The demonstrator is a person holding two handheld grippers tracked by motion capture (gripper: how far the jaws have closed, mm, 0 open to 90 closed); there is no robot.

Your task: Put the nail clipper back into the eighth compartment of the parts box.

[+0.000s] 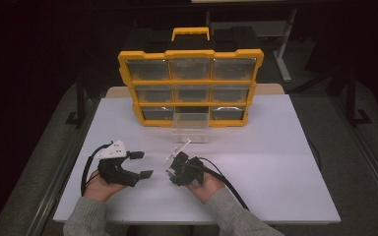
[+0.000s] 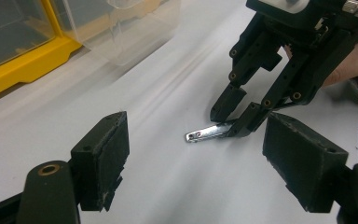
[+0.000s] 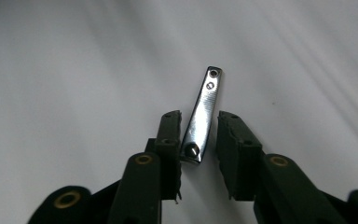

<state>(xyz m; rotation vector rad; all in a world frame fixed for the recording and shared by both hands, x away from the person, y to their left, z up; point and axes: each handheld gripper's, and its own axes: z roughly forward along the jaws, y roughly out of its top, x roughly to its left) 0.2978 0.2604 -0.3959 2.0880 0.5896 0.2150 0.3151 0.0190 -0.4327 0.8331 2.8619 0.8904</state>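
1. Your left gripper (image 2: 193, 172) sits nearest the lens in its own view, fingers (image 2: 103, 158) spread wide and holding nothing; in the high view it lies low on the desk (image 1: 275, 147) in your left hand (image 1: 98, 186).
2. Your right gripper (image 3: 199, 149) points down at the desk, its fingers (image 3: 170, 149) on either side of the clipper (image 3: 203, 114).
3. The clipper lies flat on the white desk. Its near end sits between the right fingers; the left finger touches or nearly touches it, and a gap shows on the other side, so the fingers are not clenched on it.
4. In the left gripper view, the clipper (image 2: 209, 133) pokes out from under the right gripper's tips, its free end towards your left gripper.
5. A clear drawer (image 1: 191, 127) stands on the desk beyond the grippers, just in front of the yellow organiser (image 1: 191, 81).
6. The organiser stands upright at the far edge, with its bottom middle slot open.
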